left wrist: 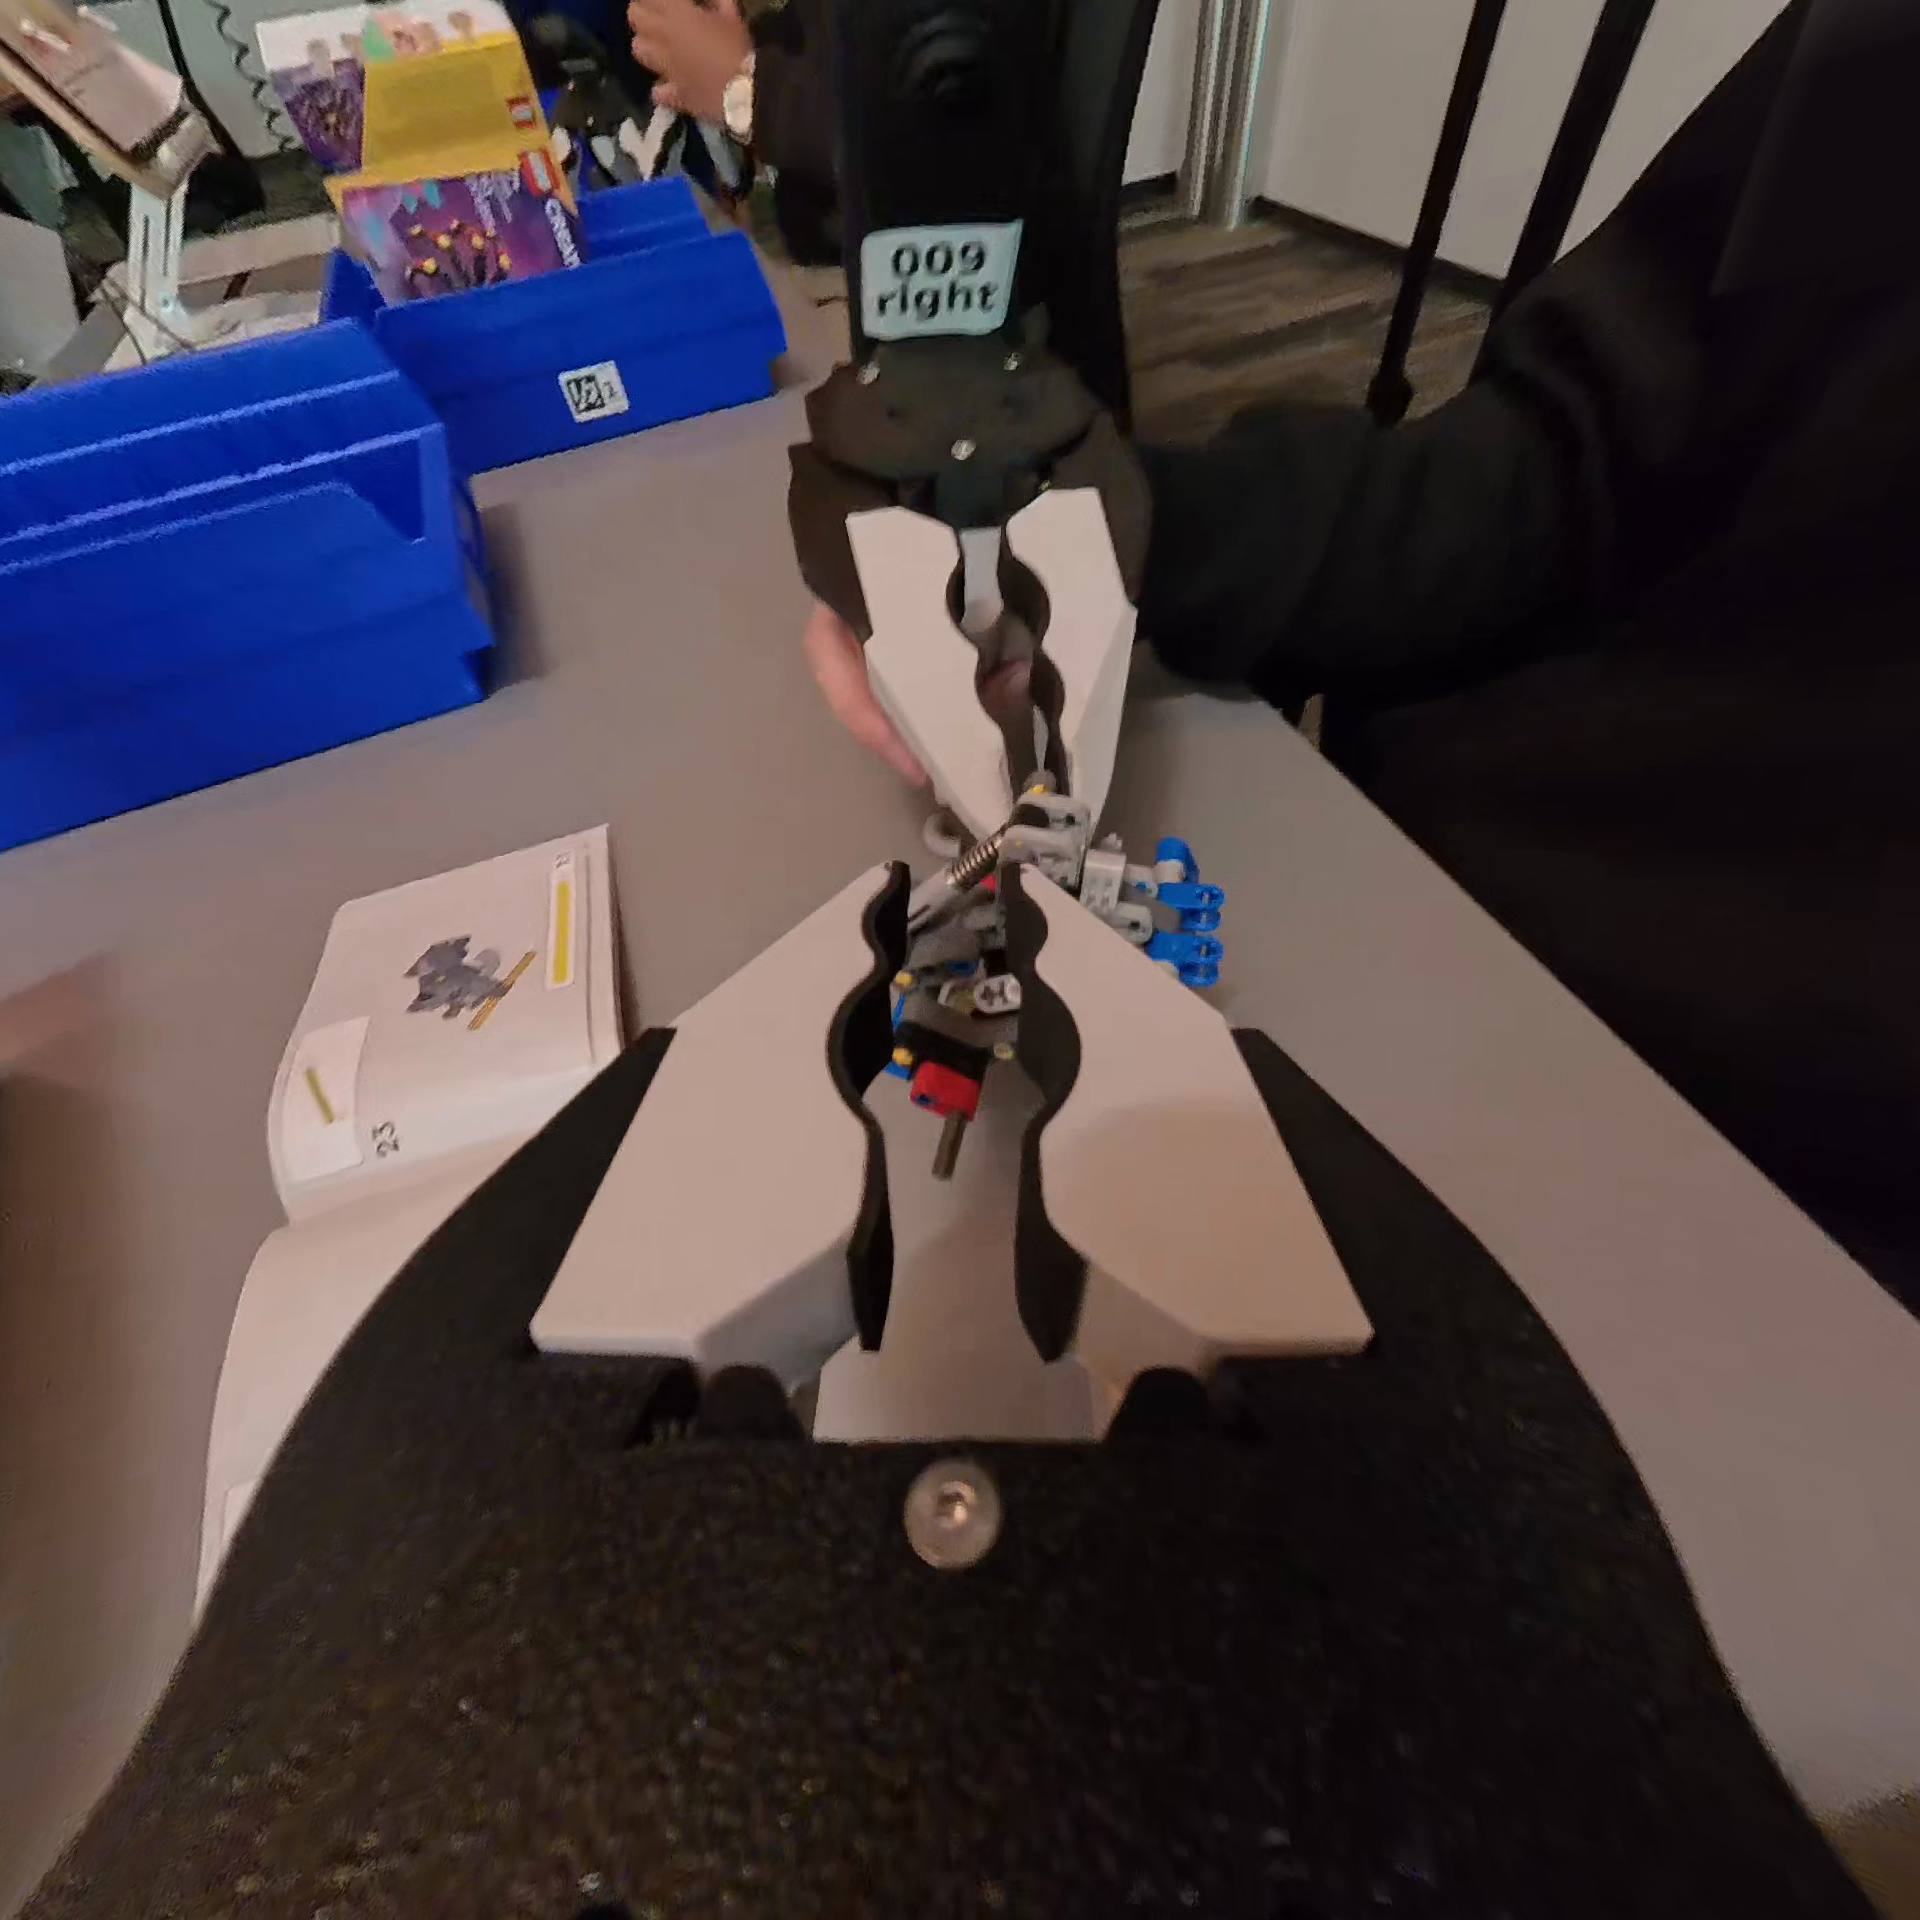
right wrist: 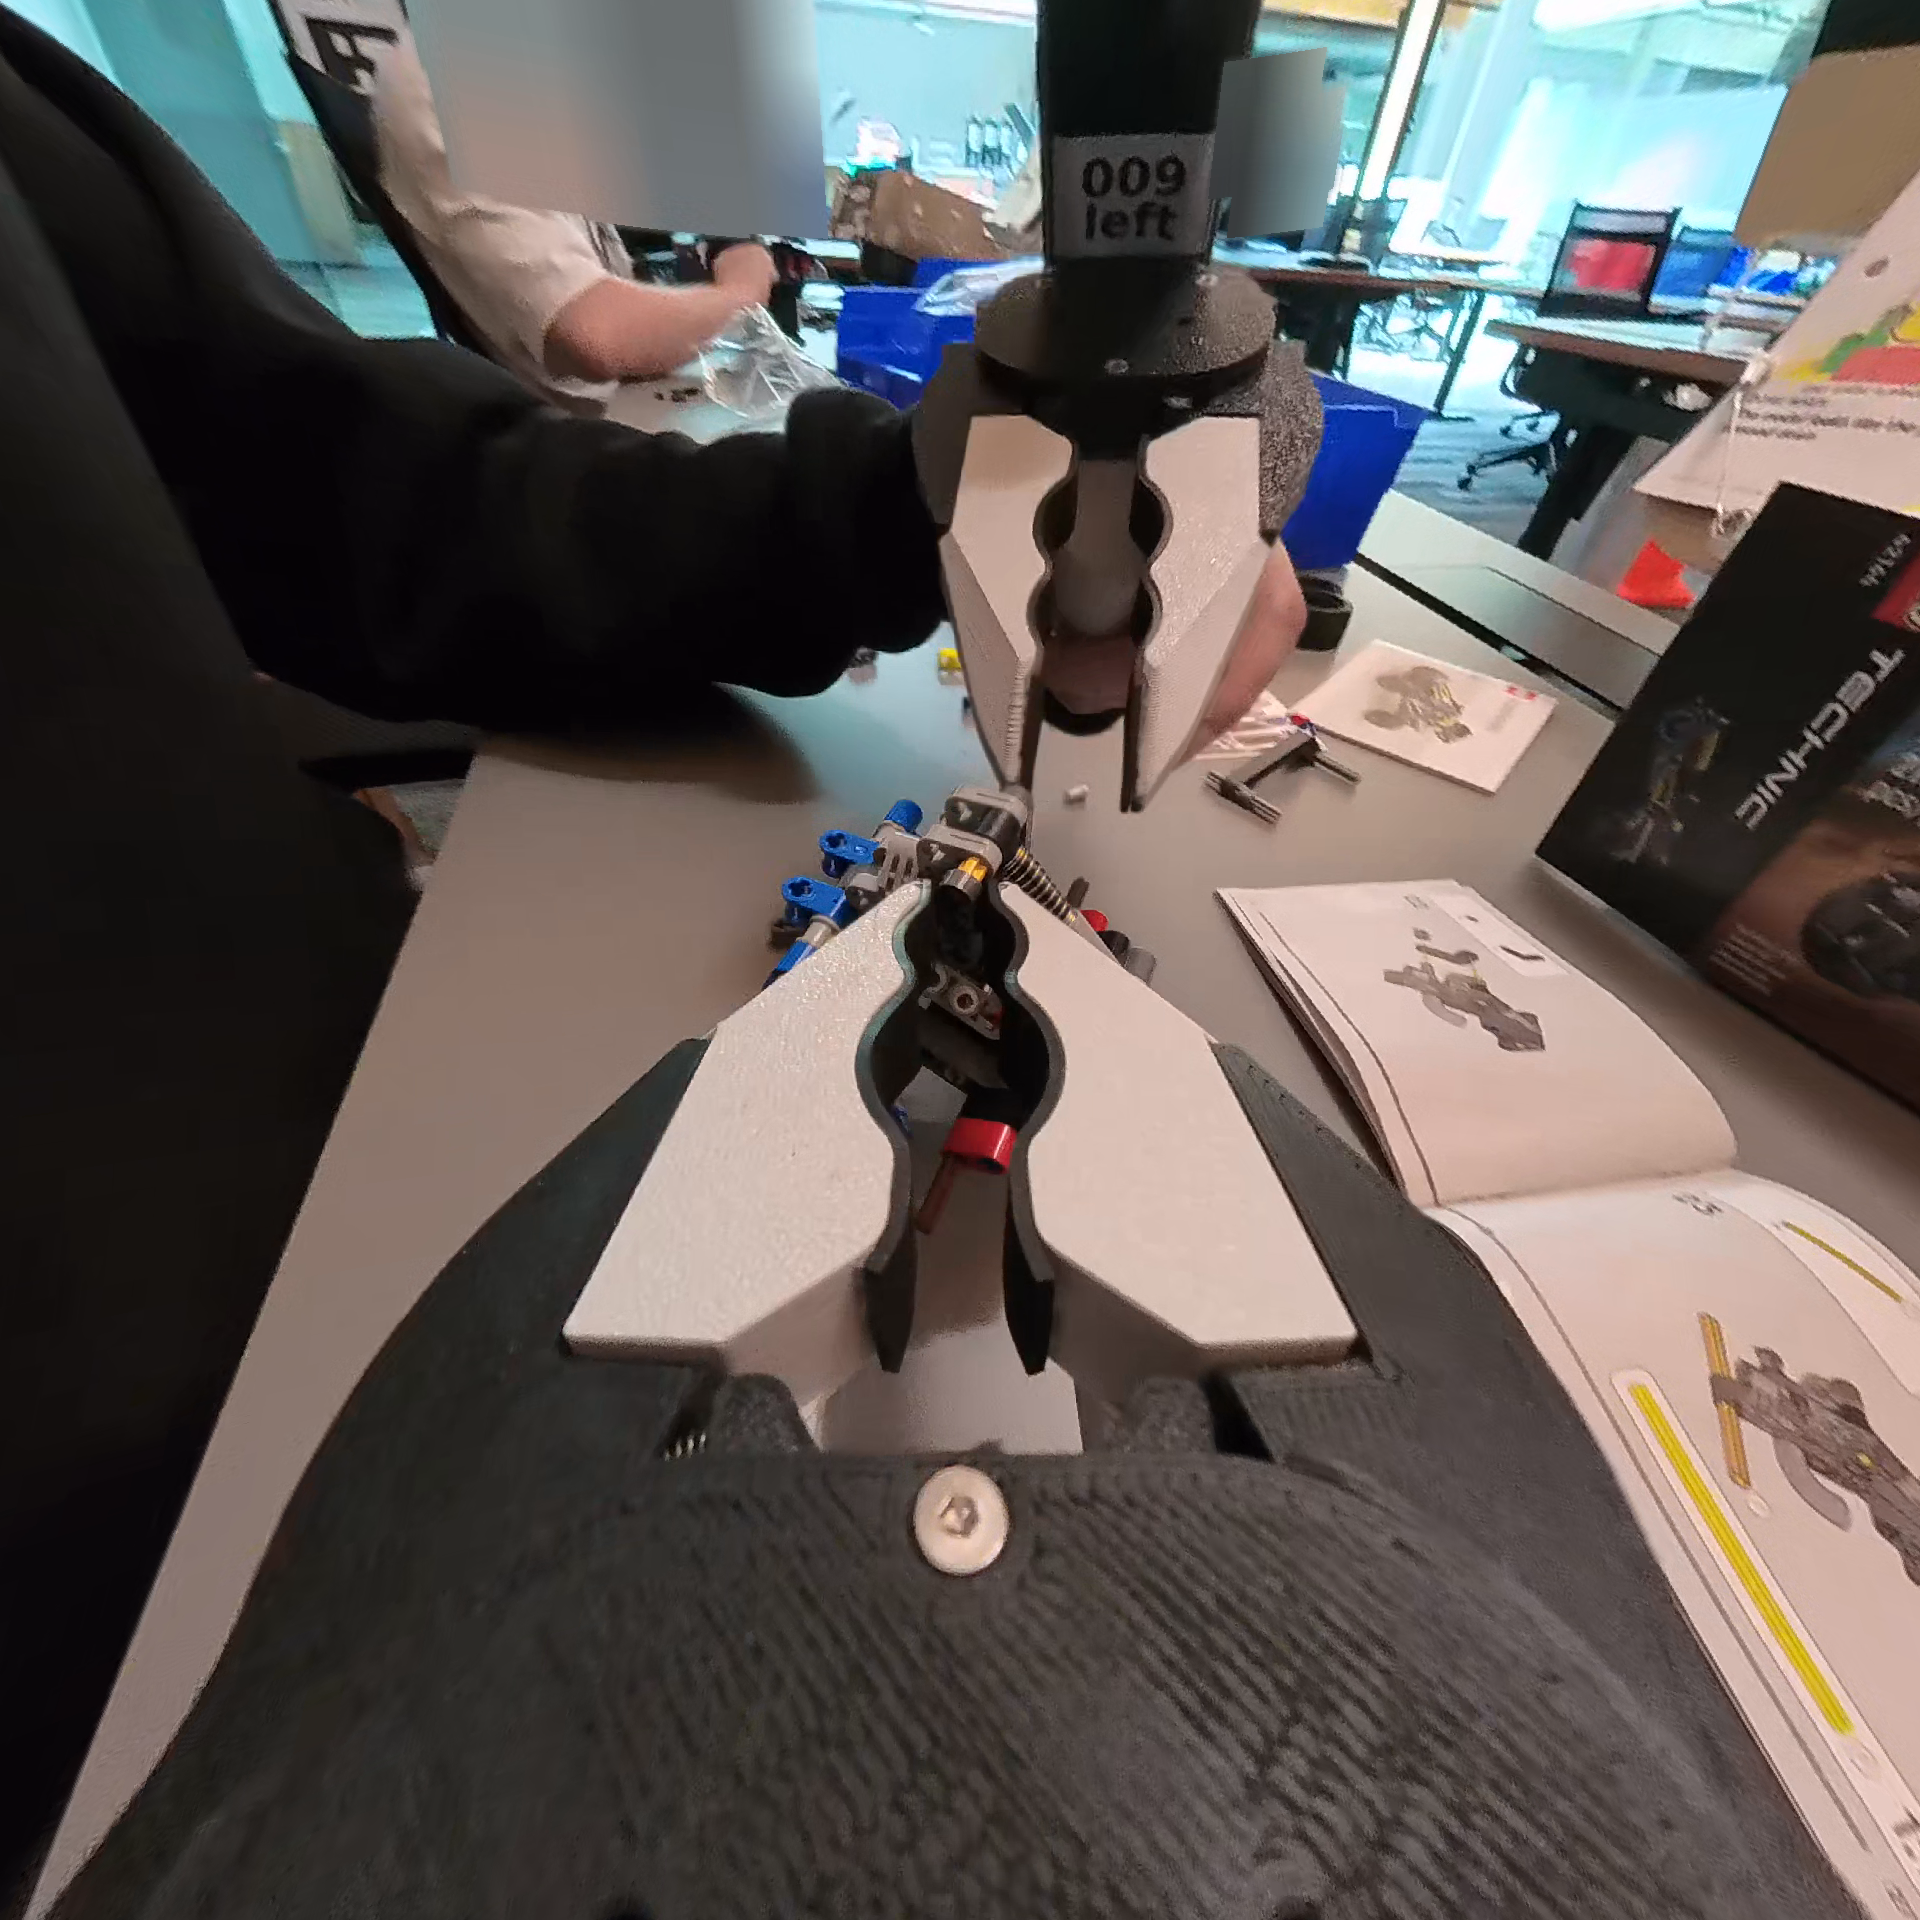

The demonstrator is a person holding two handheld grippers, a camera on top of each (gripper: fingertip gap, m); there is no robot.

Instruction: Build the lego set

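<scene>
Grey brick model (right wrist: 961, 831) pinched by right tongs (right wrist: 961, 883) (nearly closed); left tongs (right wrist: 1075, 800) spread, one tip touching it.

An open instruction booklet (right wrist: 1496, 1049) lay on the grey table (left wrist: 665, 665), with a second booklet (right wrist: 1425, 712) farther off. Blue storage bins (left wrist: 208, 561) stood behind, one holding colourful toy boxes (left wrist: 457, 208). A dark set box (right wrist: 1766, 790) stood nearby.

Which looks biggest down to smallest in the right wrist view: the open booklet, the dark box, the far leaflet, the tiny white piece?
1. open booklet, though it is nearest the camera, so it is unsure against the box
2. dark box, cut off at the edge
3. far leaflet
4. tiny white piece
</scene>
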